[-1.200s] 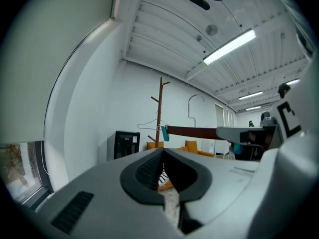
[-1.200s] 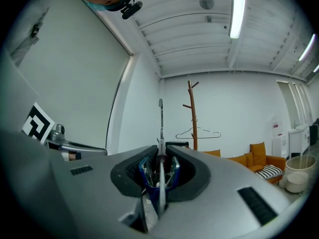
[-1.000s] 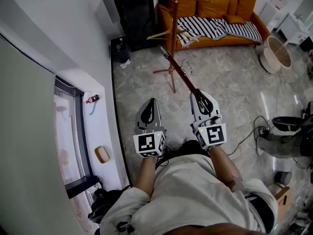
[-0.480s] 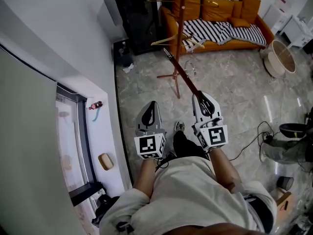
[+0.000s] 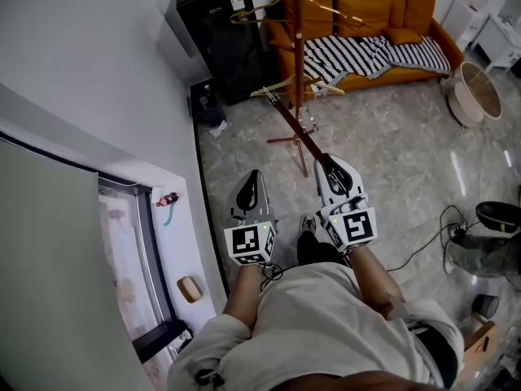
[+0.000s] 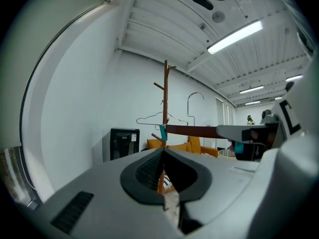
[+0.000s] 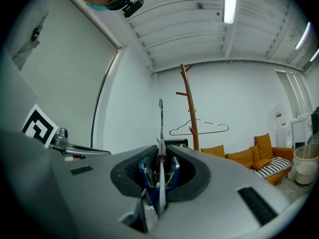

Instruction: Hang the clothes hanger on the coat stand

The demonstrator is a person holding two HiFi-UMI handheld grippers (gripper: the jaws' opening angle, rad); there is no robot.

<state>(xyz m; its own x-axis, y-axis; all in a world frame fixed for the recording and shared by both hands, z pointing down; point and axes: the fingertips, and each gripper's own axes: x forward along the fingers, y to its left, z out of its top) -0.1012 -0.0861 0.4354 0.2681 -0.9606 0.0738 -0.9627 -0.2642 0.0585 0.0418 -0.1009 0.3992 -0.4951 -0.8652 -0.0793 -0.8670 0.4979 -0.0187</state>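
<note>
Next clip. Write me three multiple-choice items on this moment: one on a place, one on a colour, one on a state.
1. In the head view, the black cabinet stands on which side of the coat stand? A left; B right; C behind the person.
2. The sofa is: A grey; B orange; C green.
3. The right gripper is: A open, empty; B shut on the hanger; C shut on a cable.
Answers: 1 A, it is left of the stand. 2 B, plainly orange. 3 B, its jaws clamp the hanger.
</note>
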